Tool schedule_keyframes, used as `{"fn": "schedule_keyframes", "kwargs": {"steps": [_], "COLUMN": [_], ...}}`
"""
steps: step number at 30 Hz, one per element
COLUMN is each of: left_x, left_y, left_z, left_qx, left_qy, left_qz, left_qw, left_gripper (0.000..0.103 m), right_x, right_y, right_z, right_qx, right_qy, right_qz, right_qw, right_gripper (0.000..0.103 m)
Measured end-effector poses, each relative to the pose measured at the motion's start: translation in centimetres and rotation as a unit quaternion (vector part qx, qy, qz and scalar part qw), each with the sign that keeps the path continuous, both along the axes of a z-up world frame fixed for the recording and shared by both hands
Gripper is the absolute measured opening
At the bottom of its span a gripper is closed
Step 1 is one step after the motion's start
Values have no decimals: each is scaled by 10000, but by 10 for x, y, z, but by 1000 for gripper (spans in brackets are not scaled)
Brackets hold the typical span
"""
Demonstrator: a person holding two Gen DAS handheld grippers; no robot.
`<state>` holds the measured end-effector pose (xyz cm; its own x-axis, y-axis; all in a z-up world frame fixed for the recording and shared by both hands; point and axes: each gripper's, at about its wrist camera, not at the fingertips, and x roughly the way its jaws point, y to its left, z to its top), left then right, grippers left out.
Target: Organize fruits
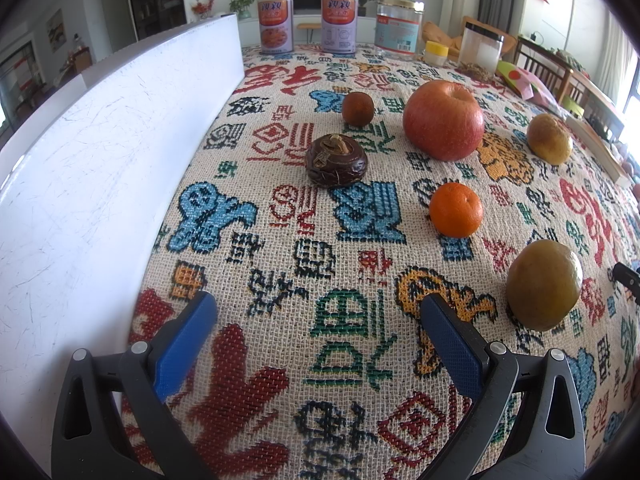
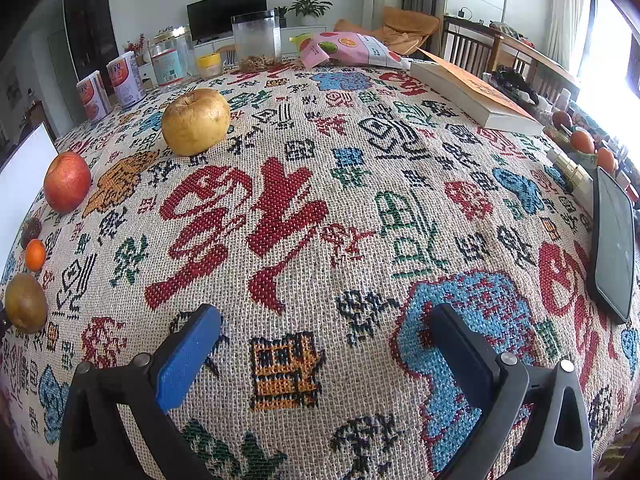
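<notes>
Several fruits lie on a patterned tablecloth. In the left wrist view: a red apple (image 1: 443,120), a small orange (image 1: 456,210), a green-brown fruit (image 1: 543,285) nearest on the right, a yellowish fruit (image 1: 549,139), a dark brown fruit (image 1: 336,161) and a small brown round fruit (image 1: 357,109). My left gripper (image 1: 318,312) is open and empty, short of them. In the right wrist view: a yellow apple (image 2: 196,121), the red apple (image 2: 67,182), the orange (image 2: 35,255) and the green-brown fruit (image 2: 25,302) at far left. My right gripper (image 2: 326,326) is open and empty over bare cloth.
A white board (image 1: 92,152) lies along the left. Two cans (image 1: 275,24), a glass jar (image 1: 398,28) and a clear canister (image 1: 480,50) stand at the back. A book (image 2: 472,96), a snack bag (image 2: 348,50) and a phone (image 2: 614,244) lie on the right.
</notes>
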<state>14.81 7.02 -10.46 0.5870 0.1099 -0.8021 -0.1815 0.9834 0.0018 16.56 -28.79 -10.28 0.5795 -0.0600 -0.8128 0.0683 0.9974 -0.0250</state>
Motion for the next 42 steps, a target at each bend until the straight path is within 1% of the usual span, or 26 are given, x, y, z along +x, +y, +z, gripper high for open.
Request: {"fn": "schedule_keyframes", "kwargs": {"steps": [38, 40, 42], "left_x": [0, -1, -4], "left_y": [0, 1, 5], "left_z": [0, 1, 4], "left_qx": [-4, -71, -367], "left_qy": [0, -22, -163], "left_qz": [0, -19, -144], "left_qw": [10000, 10000, 9991], "left_gripper": [102, 102, 102], "right_x": [0, 0, 0], "right_y": [0, 0, 0], "right_z": [0, 0, 0], "right_qx": [3, 4, 3], "right_qy": [-1, -2, -1], "right_qz": [-2, -2, -3], "right_qw": [10000, 10000, 10000], "right_gripper": [103, 103, 103]}}
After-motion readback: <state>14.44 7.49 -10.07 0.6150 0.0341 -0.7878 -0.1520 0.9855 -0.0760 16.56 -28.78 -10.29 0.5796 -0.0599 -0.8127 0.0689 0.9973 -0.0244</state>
